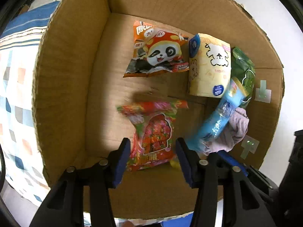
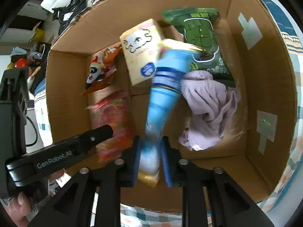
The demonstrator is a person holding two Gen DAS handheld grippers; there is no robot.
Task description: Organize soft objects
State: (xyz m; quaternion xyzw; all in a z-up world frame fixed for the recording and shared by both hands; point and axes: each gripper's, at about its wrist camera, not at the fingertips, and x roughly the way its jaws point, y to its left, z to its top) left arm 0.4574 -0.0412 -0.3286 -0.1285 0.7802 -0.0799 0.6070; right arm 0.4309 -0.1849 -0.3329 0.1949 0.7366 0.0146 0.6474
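Both grippers reach into an open cardboard box (image 1: 62,87). My left gripper (image 1: 153,147) is open, its pads on either side of a red-and-green snack bag (image 1: 151,130) that looks blurred; I cannot tell whether the bag rests on the floor. My right gripper (image 2: 150,157) is shut on a long blue packet (image 2: 162,92), also visible in the left wrist view (image 1: 217,121). On the box floor lie an orange panda snack bag (image 1: 157,51), a yellow tissue pack (image 1: 210,66), a green snack bag (image 2: 202,37) and a crumpled lilac cloth (image 2: 206,107).
The box (image 2: 265,98) stands on a bed sheet with a blue and orange check pattern (image 1: 17,98). Tape patches (image 2: 267,124) mark the right box wall. The left gripper's body (image 2: 56,155) crosses the right wrist view. Room clutter shows beyond the box.
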